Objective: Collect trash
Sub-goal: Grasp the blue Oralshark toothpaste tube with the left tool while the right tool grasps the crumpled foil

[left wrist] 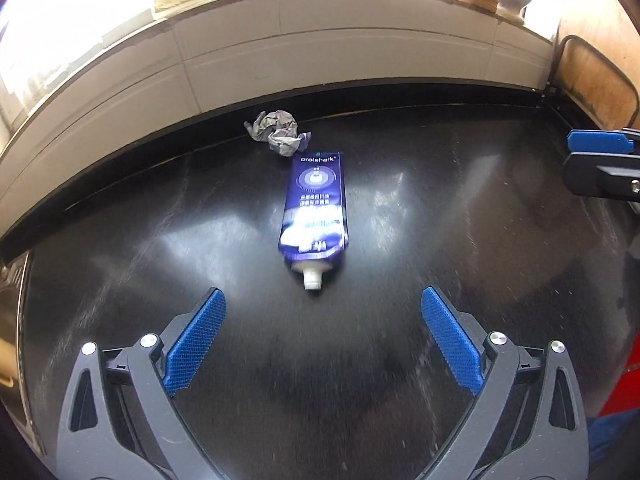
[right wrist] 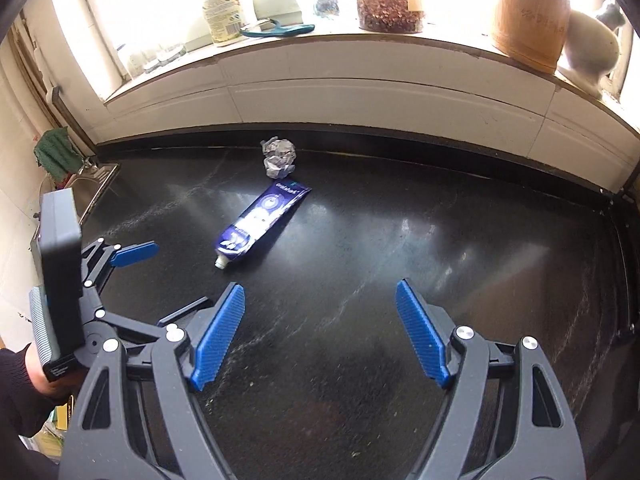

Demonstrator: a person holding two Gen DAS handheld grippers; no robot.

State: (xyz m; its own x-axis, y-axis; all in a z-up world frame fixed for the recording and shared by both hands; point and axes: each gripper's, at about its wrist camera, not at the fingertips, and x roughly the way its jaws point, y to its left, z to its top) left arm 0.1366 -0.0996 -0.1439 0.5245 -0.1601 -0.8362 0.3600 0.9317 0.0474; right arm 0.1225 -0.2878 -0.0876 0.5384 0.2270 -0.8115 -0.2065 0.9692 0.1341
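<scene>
We are holding both the left gripper [left wrist: 323,328] and the right gripper [right wrist: 320,328] wide apart and empty above the black counter [left wrist: 460,240]. The flattened toothpaste tube [left wrist: 314,210] is lying mid-counter, its far end just beside a crumpled paper ball [left wrist: 276,130] near the back edge. Both are looking light and soft to us; we are judging the tube slick, best pinched across its stiffer shoulder by the nozzle.

Black counter [right wrist: 400,220]; sill: bottle [right wrist: 223,14], wooden jar [right wrist: 528,12]; sink [right wrist: 94,186] leftward.
</scene>
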